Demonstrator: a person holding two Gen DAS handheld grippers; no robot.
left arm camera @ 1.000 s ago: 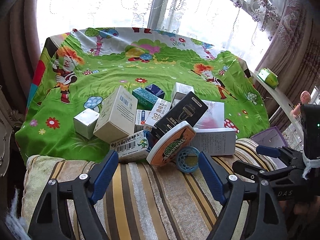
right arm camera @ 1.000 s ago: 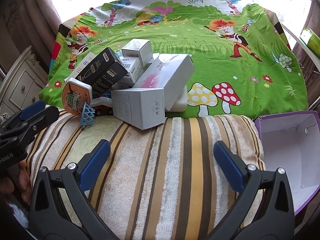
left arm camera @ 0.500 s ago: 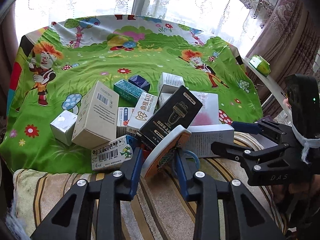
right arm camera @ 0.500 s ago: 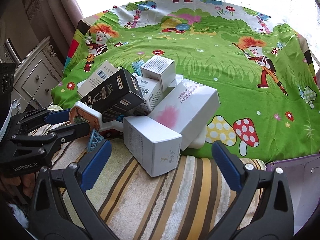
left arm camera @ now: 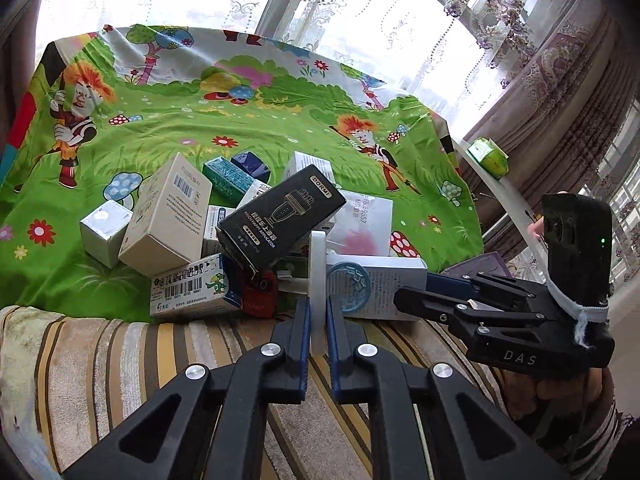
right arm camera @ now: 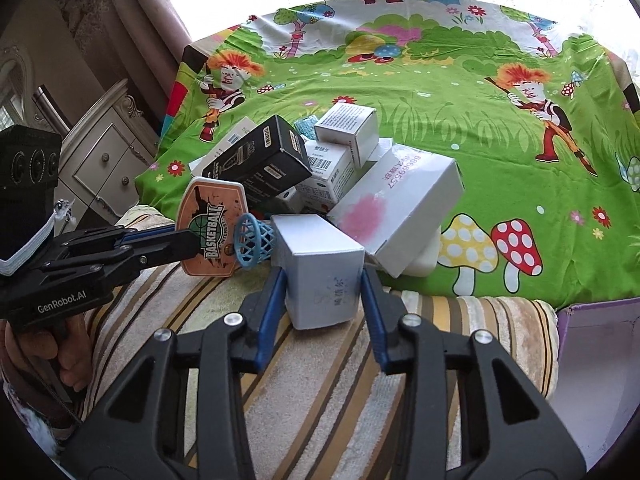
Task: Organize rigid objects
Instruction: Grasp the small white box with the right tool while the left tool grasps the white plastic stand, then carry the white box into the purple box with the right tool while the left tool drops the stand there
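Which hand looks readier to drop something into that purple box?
Right, probably. The right gripper clasps the white box, and the purple box sits beside it. The left gripper pinches the backboard, farther away.

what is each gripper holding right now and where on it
Left gripper pinches the toy basketball backboard by its edge. Right gripper clamps the near end of a white box.

Both wrist views low, close, facing window; sharing box pile (left arm camera: pixel 248 232).
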